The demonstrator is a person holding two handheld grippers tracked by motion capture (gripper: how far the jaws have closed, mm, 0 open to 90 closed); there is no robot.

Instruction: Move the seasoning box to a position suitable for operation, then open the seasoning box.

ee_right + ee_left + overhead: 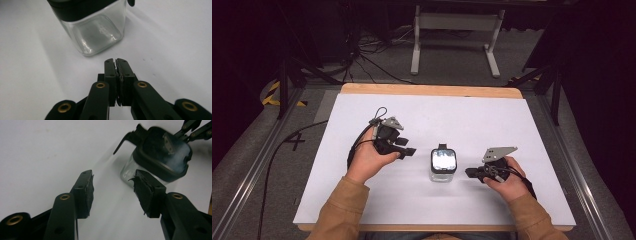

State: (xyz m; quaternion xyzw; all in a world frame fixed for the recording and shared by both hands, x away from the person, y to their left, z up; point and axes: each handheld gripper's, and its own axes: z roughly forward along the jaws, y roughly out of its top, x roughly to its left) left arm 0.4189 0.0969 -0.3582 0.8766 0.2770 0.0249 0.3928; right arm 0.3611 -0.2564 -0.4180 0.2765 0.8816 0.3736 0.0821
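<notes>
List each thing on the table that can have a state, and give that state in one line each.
Square clear glass jar: upright, empty as far as shows.
Black-rimmed jar lid: seated on the jar.
Left gripper: jaws open, nothing between.
Right gripper: jaws shut, empty, beside the jar.

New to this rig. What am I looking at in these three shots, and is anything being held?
No robot arm here: a person holds a two-jaw hand gripper in each hand at a table covered by a white sheet. The high view looks down from above the person. The other two come from cameras riding on each gripper, looking along its black jaws. Between the hands stands a square glass jar with a black clip lid. The left gripper has its jaws apart with nothing between them. The right gripper is shut on nothing, pointing at the jar. Nothing is held.
</notes>
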